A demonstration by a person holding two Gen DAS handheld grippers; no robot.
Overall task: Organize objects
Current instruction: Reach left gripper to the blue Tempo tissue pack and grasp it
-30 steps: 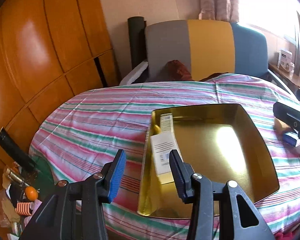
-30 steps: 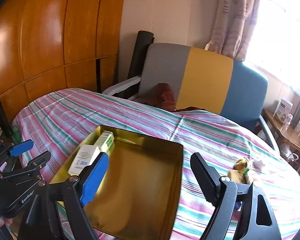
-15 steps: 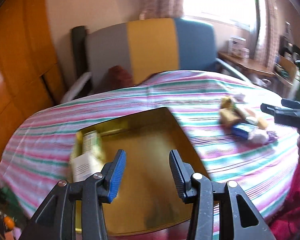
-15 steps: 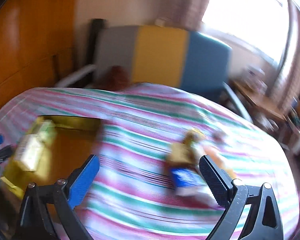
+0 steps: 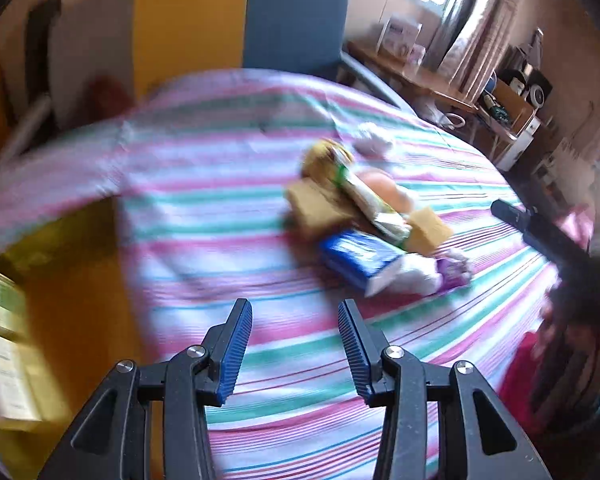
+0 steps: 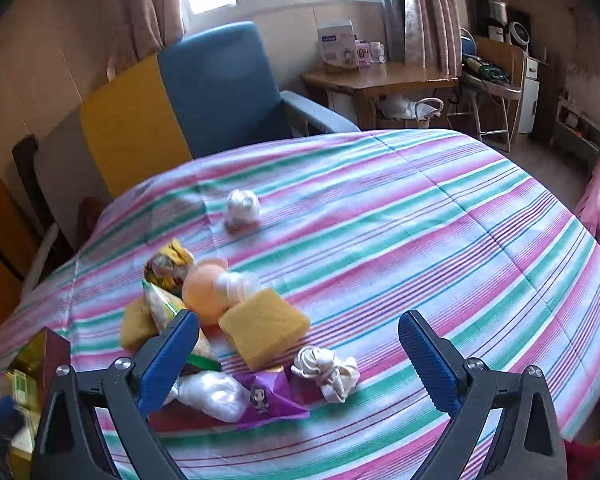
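Striped pink, green and white cloth (image 6: 380,208) covers the surface that carries a heap of small things at the lower left of the right wrist view. At the heap's middle sit a yellow sponge block (image 6: 264,330) and a peach-coloured round plastic toy (image 6: 204,290), touching each other; a crumpled purple wrapper with a cartoon figure (image 6: 266,400) and a knotted cream cloth bundle (image 6: 326,372) lie just below them. A white fluffy ball (image 6: 242,208) rests apart, higher up. The left wrist view, blurred, also shows a blue-and-white packet (image 5: 360,256) at the heap's near edge and a gold metal tray (image 5: 60,320) at the far left. The right gripper (image 6: 298,360) has just been opening its jaws, which stand wide above the heap, clasping nothing. The left gripper (image 5: 296,348) has its jaws partly apart, empty, over bare cloth.
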